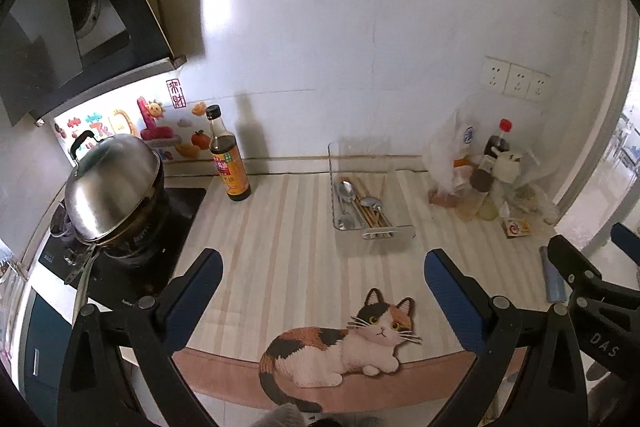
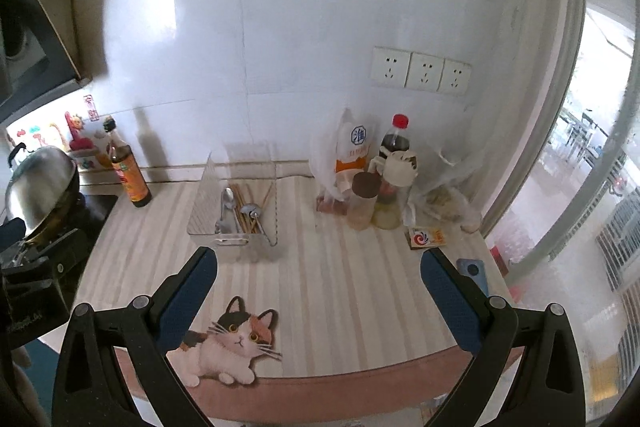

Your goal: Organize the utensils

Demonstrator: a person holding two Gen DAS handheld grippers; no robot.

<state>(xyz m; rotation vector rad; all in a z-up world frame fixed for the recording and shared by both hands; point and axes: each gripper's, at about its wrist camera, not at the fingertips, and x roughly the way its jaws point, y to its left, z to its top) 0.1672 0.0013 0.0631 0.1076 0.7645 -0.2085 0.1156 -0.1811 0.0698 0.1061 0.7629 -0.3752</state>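
Striped matting [image 1: 280,247] with a cat picture [image 1: 340,343] is covering the counter, where spoons [image 1: 347,201] and chopsticks [image 1: 372,211] are lying in a clear organizer tray [image 1: 370,195] near the wall. Left gripper [image 1: 320,267] and right gripper [image 2: 318,267] are hovering with jaws spread, holding nothing.

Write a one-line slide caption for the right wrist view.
Open right gripper hovers over striped mat, facing clear utensil box holding spoons and chopsticks.

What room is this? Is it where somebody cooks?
Most likely a home kitchen. A steel pot sits on a black stove, a sauce bottle stands by the wall, and a clear tray on the counter holds spoons and chopsticks.
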